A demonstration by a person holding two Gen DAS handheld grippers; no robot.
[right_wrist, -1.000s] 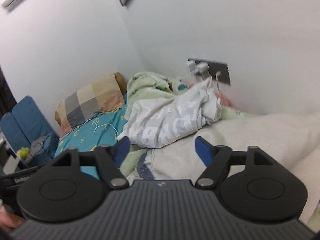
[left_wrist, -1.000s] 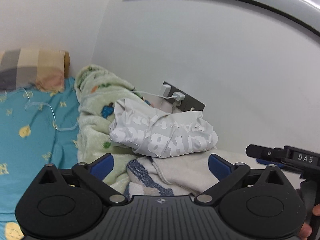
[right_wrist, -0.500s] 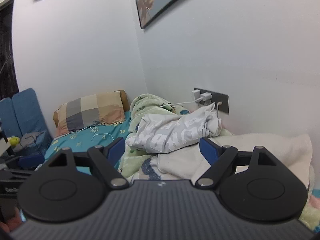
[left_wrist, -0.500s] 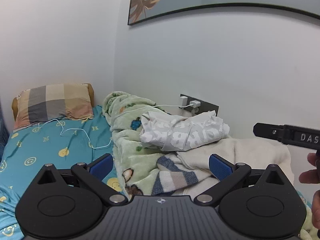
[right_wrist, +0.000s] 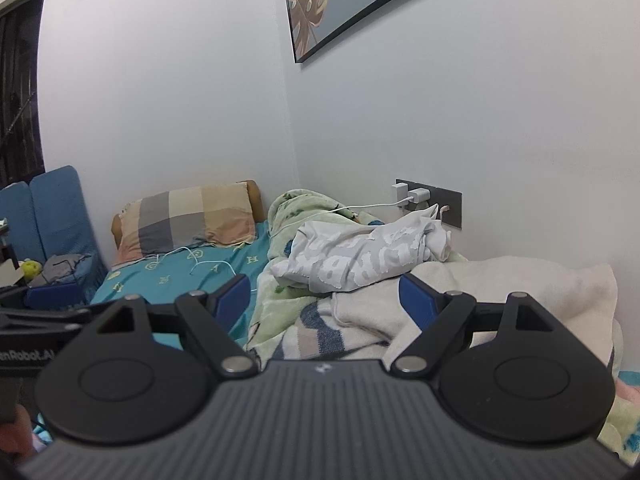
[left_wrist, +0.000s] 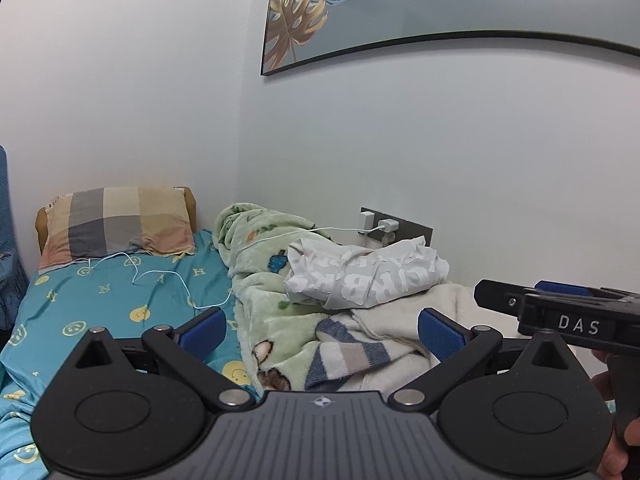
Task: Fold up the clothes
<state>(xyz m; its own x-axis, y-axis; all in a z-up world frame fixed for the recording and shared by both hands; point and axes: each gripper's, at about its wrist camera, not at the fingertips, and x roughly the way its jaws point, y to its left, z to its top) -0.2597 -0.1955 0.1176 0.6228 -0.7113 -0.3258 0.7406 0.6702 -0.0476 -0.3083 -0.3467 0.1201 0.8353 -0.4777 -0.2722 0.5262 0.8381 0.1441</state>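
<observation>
Both grippers have pulled back from the bed. Left gripper (left_wrist: 320,330) and right gripper (right_wrist: 325,296) spread wide, empty. Crumpled white printed shirt (left_wrist: 364,276) lies far, atop green fleece blanket (left_wrist: 260,280), near wall.

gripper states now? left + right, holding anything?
Left gripper: open, holding nothing.
Right gripper: open, holding nothing.

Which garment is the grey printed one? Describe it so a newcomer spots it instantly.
Start at the dark socket plate on the wall beside the bed. Directly below it, a crumpled light grey T-shirt sits on top of the heap, over the green fleece blanket and cream sweater. Only it carries large white block lettering.
</observation>
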